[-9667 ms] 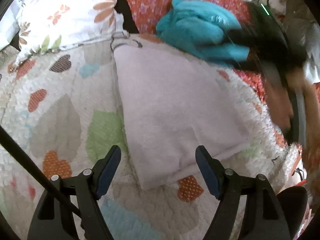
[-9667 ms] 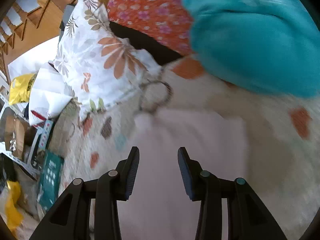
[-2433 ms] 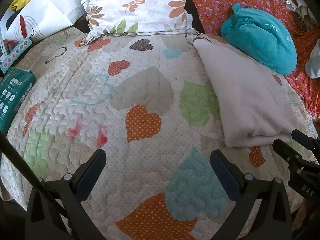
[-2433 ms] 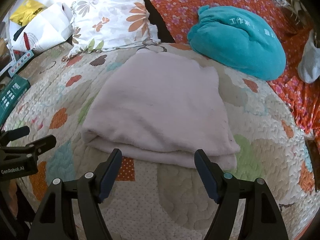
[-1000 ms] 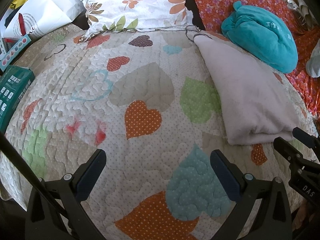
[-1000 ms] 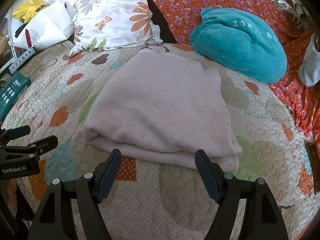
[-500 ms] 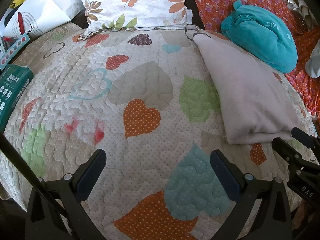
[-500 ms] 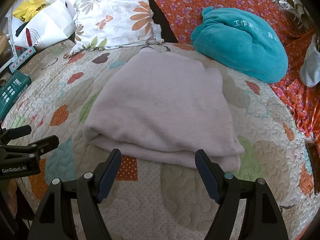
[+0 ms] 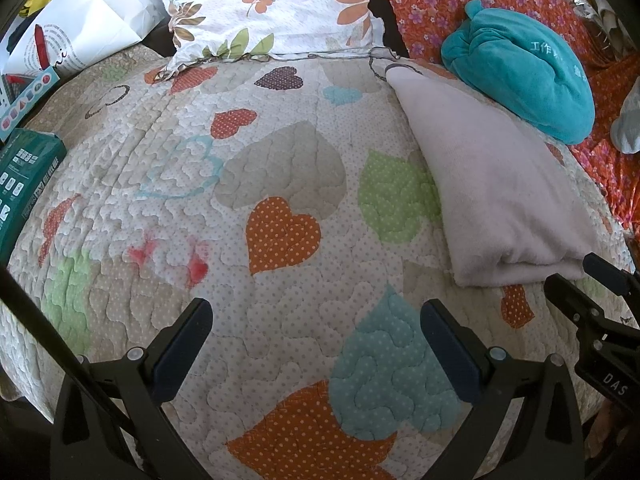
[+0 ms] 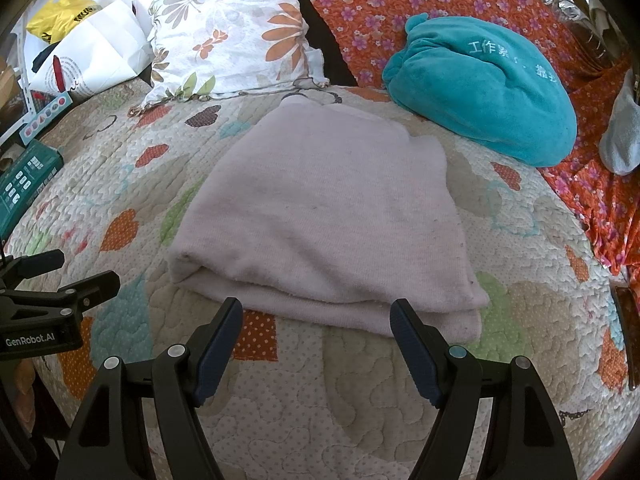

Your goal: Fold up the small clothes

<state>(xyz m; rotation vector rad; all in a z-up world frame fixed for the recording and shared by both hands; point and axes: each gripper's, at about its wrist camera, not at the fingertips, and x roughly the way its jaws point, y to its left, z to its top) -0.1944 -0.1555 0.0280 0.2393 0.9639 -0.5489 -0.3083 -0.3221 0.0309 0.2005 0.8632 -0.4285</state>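
Observation:
A pale pink garment [image 10: 320, 208] lies folded into a flat rectangle on the heart-patterned quilt [image 10: 360, 392]; it also shows at the right of the left wrist view [image 9: 500, 184]. My right gripper [image 10: 316, 324] is open and empty, held just in front of the garment's near folded edge. My left gripper [image 9: 316, 324] is open and empty over bare quilt [image 9: 200, 184], to the left of the garment. Each gripper shows at the edge of the other's view, the left [image 10: 76, 276] and the right [image 9: 592, 276].
A teal plush bundle [image 10: 484, 84] lies behind the garment against an orange floral cover [image 10: 384, 4]. A floral pillow [image 10: 228, 32] sits at the back. A green box [image 9: 24, 184], white bags [image 10: 92, 52] and a grey cloth [image 10: 624, 128] lie at the edges.
Both grippers have pulled back from the folded garment since the oldest frames and opened wider. Over the last second nothing has visibly moved.

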